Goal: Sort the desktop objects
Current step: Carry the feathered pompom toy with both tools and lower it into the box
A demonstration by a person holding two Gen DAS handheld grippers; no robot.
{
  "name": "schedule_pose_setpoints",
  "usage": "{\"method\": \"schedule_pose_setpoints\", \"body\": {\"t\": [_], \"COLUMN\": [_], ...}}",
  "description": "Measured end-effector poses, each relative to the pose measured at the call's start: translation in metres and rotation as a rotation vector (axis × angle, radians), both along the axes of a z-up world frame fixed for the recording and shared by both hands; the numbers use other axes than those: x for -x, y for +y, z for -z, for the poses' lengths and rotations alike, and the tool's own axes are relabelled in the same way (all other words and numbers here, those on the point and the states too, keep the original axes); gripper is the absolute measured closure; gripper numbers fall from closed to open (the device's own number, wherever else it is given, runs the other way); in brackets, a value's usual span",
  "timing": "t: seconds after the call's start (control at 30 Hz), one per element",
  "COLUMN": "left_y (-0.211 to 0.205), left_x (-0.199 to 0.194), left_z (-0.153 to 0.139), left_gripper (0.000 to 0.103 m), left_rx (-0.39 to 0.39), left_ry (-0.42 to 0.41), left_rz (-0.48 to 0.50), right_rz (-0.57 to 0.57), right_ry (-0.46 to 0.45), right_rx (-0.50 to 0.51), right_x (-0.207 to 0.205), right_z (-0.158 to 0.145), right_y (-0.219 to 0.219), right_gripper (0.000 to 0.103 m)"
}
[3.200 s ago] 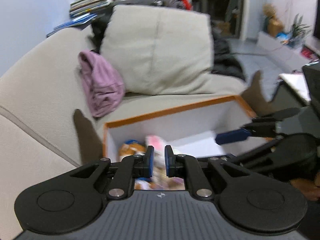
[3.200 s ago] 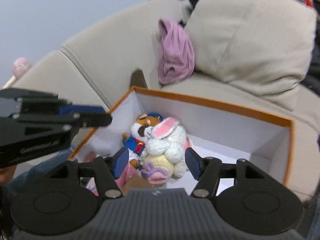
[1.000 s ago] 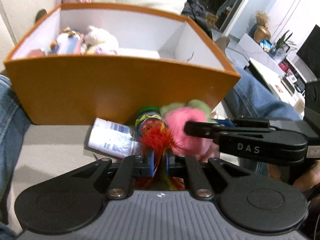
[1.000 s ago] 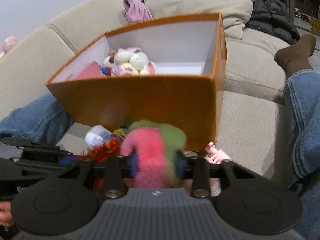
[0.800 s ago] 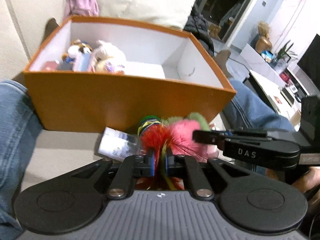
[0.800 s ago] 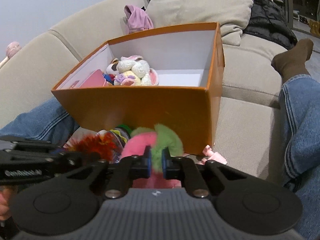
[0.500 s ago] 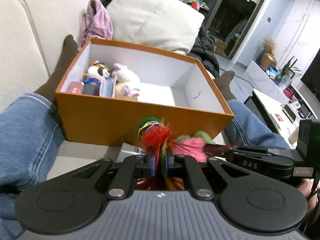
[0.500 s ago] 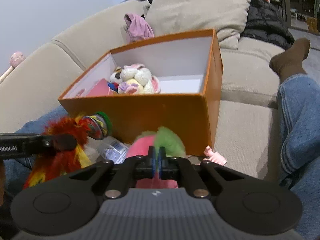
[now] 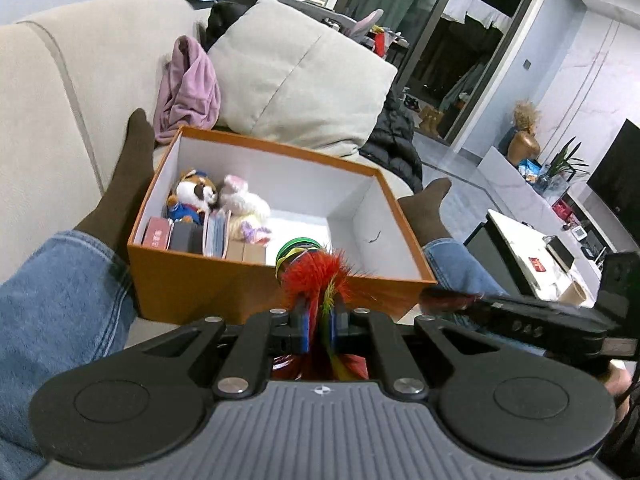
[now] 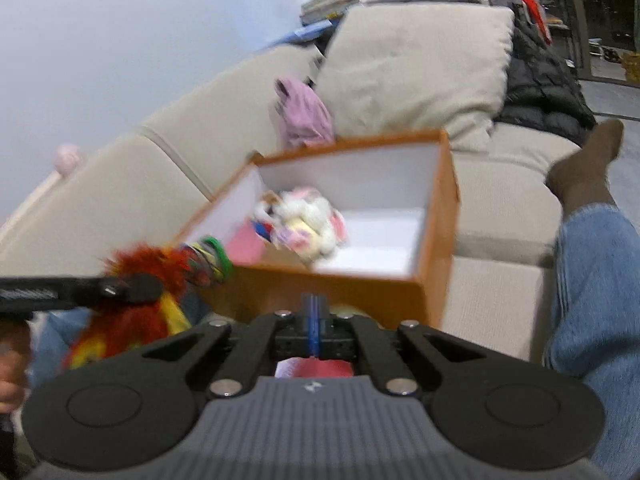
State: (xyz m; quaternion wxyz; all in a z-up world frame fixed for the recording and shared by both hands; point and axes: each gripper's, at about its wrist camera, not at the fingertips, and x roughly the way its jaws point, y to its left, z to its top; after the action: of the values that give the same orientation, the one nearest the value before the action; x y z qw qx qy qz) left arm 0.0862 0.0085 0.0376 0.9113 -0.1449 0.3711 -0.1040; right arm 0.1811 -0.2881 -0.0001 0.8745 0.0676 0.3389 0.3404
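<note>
An orange box (image 9: pixel 208 280) with white inside stands on the sofa between a person's legs; it also shows in the right wrist view (image 10: pixel 440 208). It holds plush toys (image 9: pixel 240 204) and small boxes at its left end. My left gripper (image 9: pixel 320 320) is shut on a red and yellow feather toy (image 9: pixel 316 276) with a green-rimmed striped part, held just in front of the box's near wall. My right gripper (image 10: pixel 316 320) is shut tight on a pink plush toy, of which only a pink bit (image 10: pixel 316 368) shows beneath the fingers.
A big beige cushion (image 9: pixel 296 76) and a purple cloth (image 9: pixel 188 88) lie behind the box. Jeans-clad legs (image 9: pixel 60 292) with brown socks flank the box. A black jacket (image 10: pixel 540 80) lies at the sofa's far end. A low white table (image 9: pixel 532 240) stands at right.
Both grippers have risen from the sofa seat with their toys, so the box's inside now shows from above. The right gripper's pink toy has dropped mostly out of view below the fingers.
</note>
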Motion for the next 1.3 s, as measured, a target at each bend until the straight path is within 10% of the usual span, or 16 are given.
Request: {"method": "schedule_pose_setpoints", "body": {"t": [0.23,0.4,0.63,0.77,1.3], "left_y": [0.000,0.005,0.006,0.002,0.000], "left_x": [-0.007,-0.007,-0.009,-0.015,-0.028], "left_z": [-0.013,-0.001,0.016,0.030,0.030], "left_gripper": [0.094,0.094,0.094,0.094,0.094], "left_rx": [-0.012,0.007,0.027,0.031,0.015], "left_ry": [-0.038,-0.003,0.043,0.080,0.070], "left_rz": [0.019,0.011,0.020,0.027,0.024], "right_rz": [-0.027,0.027,0.097,0.088,-0.035], "right_ry": [-0.093,0.068,0.214,0.239,0.071], "right_rx": [0.070,0.191,0.185,0.148,-0.056], "right_x": [-0.001,-0.020,-0.048,-0.050,-0.007], "right_z": [-0.027,0.030,0.087,0.096,0.010], "right_y": [0.016,0.024,0.022,0.021,0.017], "right_gripper": [0.103,0.063,0.067,0.094,0.098]}}
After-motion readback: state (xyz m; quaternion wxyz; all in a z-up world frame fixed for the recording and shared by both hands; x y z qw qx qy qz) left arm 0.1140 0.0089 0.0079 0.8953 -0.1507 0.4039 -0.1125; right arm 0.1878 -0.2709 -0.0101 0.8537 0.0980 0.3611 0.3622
